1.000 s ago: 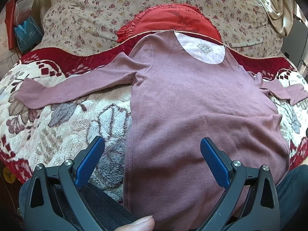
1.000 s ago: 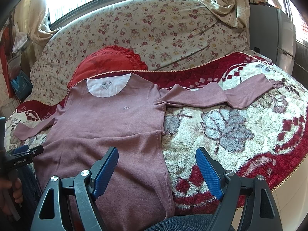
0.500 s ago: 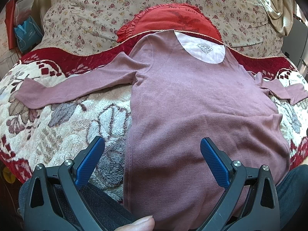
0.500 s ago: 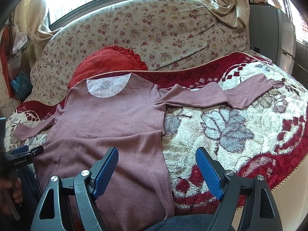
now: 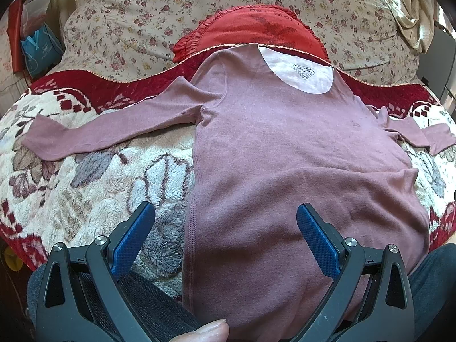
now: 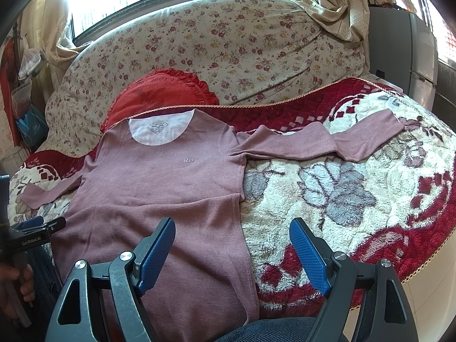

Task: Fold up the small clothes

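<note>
that mauve long-sleeved top (image 5: 285,156) on the fleecy blanket (image 5: 85,193) looks light and floppy, so with left gripper (image 5: 225,228) and right gripper (image 6: 232,242) jaws wide open and empty, i'd pinch the sleeve cuffs.

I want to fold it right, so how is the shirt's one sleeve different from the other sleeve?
The sleeve by the left gripper lies straight and smooth, while the sleeve by the right gripper has wrinkles bunched near the shoulder. The first sleeve's cuff rests on the pale flowered part of the blanket; the second sleeve's cuff ends near the blanket's dark red border. Both are long, the same dusty pink as the shirt, spread outward and not folded.
</note>
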The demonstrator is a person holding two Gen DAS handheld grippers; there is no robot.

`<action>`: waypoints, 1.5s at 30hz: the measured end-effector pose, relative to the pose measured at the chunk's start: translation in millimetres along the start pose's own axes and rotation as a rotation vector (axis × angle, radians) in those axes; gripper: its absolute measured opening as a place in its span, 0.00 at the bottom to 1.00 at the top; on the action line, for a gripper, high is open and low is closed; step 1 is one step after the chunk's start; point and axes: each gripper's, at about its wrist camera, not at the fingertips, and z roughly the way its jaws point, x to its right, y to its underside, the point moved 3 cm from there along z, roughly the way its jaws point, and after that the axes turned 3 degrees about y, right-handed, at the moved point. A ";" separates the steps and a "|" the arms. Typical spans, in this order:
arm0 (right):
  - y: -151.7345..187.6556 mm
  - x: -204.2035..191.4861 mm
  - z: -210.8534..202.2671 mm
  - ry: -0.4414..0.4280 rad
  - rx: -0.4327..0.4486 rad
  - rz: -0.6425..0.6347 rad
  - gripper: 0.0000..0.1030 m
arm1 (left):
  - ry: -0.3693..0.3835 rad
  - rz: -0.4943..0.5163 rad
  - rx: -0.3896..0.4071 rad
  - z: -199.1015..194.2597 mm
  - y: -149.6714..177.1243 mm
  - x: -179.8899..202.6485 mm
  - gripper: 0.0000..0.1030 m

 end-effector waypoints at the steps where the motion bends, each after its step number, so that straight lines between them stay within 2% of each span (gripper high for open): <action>1: 0.0 0.0 0.1 0.000 0.000 0.000 0.79 | 0.000 0.000 0.000 0.0 -0.4 0.1 0.97; 16: -5.9 -12.2 -7.0 -0.009 0.011 -0.022 0.79 | 0.009 0.004 -0.018 6.5 2.1 2.7 0.97; 24: -6.1 -4.2 2.3 -0.049 -0.014 0.039 0.79 | 0.010 0.007 -0.033 9.1 0.9 4.4 0.97; 45: -4.7 -1.9 10.0 -0.058 -0.037 0.043 0.79 | 0.009 0.026 -0.060 16.4 2.2 9.7 0.97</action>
